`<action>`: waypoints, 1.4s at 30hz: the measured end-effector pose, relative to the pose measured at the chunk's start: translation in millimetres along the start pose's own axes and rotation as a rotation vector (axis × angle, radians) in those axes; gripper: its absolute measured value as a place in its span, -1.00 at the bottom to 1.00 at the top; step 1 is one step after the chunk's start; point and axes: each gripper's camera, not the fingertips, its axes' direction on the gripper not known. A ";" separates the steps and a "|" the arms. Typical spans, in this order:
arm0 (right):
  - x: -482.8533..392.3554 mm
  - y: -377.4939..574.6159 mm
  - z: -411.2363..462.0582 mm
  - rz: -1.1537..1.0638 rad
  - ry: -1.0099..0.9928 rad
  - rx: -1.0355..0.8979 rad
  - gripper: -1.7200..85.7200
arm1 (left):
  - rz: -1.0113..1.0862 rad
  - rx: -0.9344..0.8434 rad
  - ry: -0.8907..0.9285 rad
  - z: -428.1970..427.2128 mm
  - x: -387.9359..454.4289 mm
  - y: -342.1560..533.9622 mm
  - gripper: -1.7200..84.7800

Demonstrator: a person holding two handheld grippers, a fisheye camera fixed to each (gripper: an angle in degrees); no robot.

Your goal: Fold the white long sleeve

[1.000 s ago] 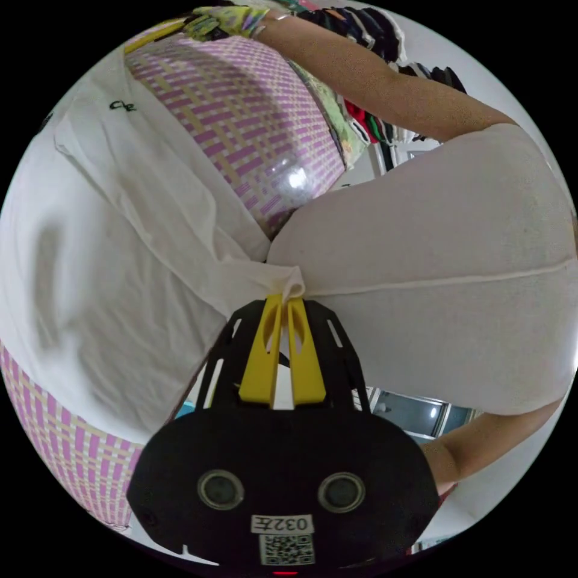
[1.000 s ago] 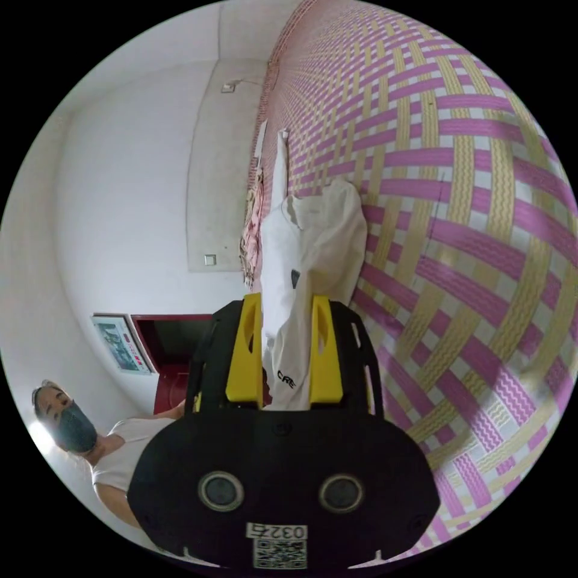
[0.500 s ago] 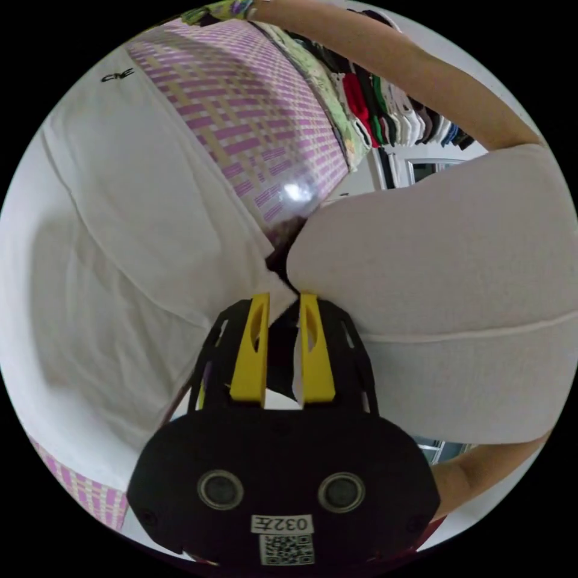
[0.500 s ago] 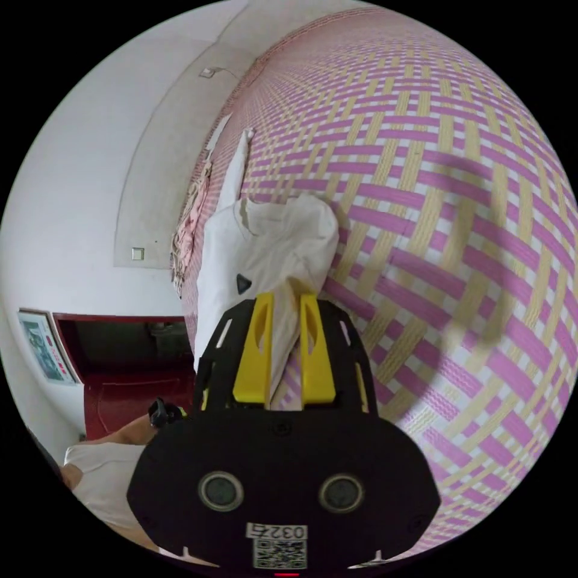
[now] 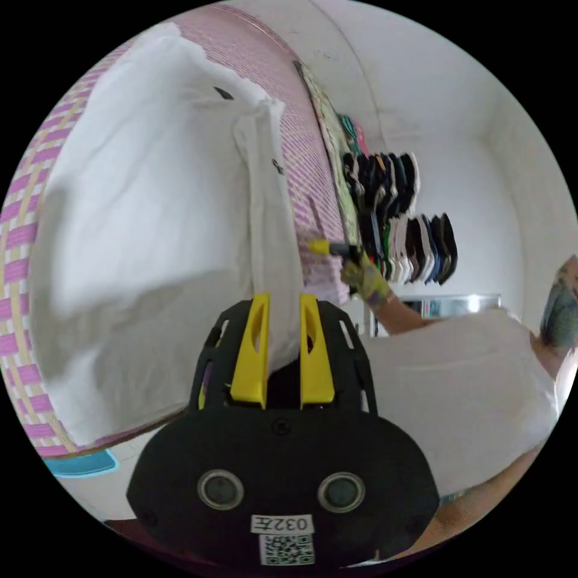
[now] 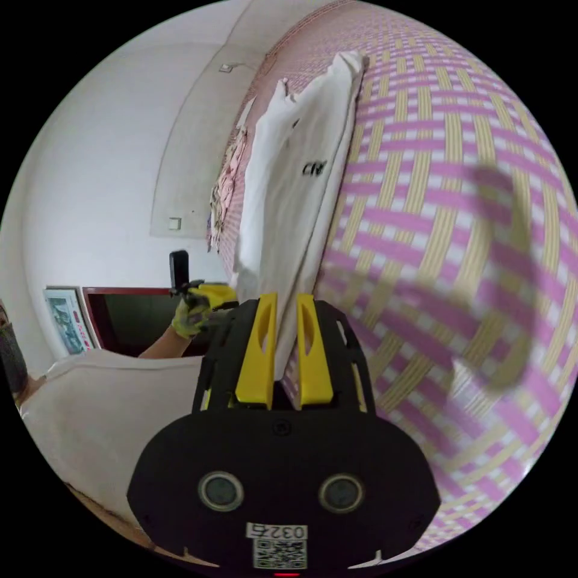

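With both grippers now lifted off the mat point(image 6: 457, 253), left fingers point(image 5: 251, 343) and right fingers point(image 6: 257, 352) each clench the shirt point(image 5: 150, 241); fold under way.

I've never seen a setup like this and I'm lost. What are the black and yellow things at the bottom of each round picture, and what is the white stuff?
Each round picture comes from a fisheye camera riding on a handheld tool with two yellow jaws. A person holds one tool in each hand.

In the left gripper view, the left gripper has its jaws closed on a fold of the white long sleeve. The other hand, in a patterned glove, shows farther off.

In the right gripper view, the right gripper pinches another edge of the same garment, which is lifted above a pink and yellow woven mat.

Clothes hang in the background, and the person's white shirt shows too.
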 end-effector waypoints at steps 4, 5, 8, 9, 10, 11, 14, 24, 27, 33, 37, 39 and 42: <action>-26.0 61.7 40.4 0.031 0.005 0.008 -0.82 | -0.072 0.198 0.057 -29.1 -38.0 -35.8 -0.85; -30.7 66.2 44.1 0.027 0.010 0.014 -0.82 | -0.079 0.210 0.070 -31.9 -43.1 -42.9 -0.84; -60.0 82.5 54.5 0.030 0.116 0.075 -0.82 | -0.099 0.181 0.047 -38.6 -62.6 -80.2 -0.79; -70.6 86.7 57.7 0.048 0.185 0.093 -0.81 | -0.096 0.157 0.015 -40.0 -67.5 -93.4 -0.78; -78.6 90.2 61.2 0.062 0.222 0.106 -0.81 | -0.093 0.142 -0.021 -42.0 -72.0 -104.3 -0.76; -81.8 91.8 63.3 0.069 0.234 0.111 -0.81 | -0.094 0.137 -0.035 -43.2 -74.4 -109.2 -0.76; -91.4 98.5 73.8 0.112 0.303 0.115 -0.83 | -0.099 0.123 -0.012 -47.9 -89.4 -129.9 -0.76; -143.7 128.7 47.4 0.148 0.209 0.231 -0.98 | -0.072 0.060 -0.075 -63.6 -116.4 -157.8 -0.94; -135.9 137.3 41.8 0.181 0.246 0.239 -0.96 | -0.092 0.064 -0.062 -70.5 -130.3 -163.0 -0.90; -115.1 136.8 49.2 0.253 0.273 0.203 -0.83 | -0.147 0.152 -0.012 -89.7 -149.4 -191.3 -0.82; -147.6 124.0 32.8 0.167 0.416 0.297 -0.86 | -0.175 0.175 -0.074 -94.8 -153.3 -219.3 -0.82; -154.9 100.2 26.7 0.090 0.382 0.325 -0.90 | -0.187 0.176 -0.077 -93.1 -155.2 -227.2 -0.83; -161.3 39.1 18.9 -0.015 0.419 0.340 -0.97 | -0.191 0.179 -0.099 -90.5 -155.8 -233.8 -0.87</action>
